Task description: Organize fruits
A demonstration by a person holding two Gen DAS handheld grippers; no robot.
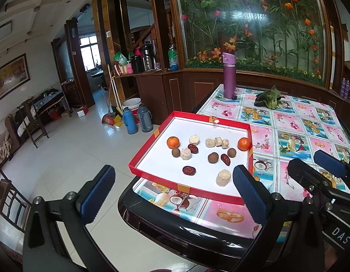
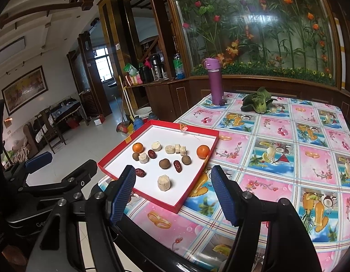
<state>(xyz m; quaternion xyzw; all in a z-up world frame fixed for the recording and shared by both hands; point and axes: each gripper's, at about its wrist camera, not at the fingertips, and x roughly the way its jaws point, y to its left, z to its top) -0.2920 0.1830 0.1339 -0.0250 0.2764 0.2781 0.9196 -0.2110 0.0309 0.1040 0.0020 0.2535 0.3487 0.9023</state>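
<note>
The fruits lie scattered in a red tray [image 1: 152, 140] at the worktop's [image 2: 277, 136] near-left corner: two oranges [image 1: 173, 142], brown round fruits, red dates [image 2: 177, 166] and pale chunks. The nearest chunk [image 2: 163, 182] stands upright just ahead of the right hand-held gripper [image 2: 172, 192], which is released, jaws wide, and looks the closer one. The left hand-held gripper [image 1: 172, 195], also released and empty, hovers off the worktop's edge, with the tray ahead and to its right
</note>
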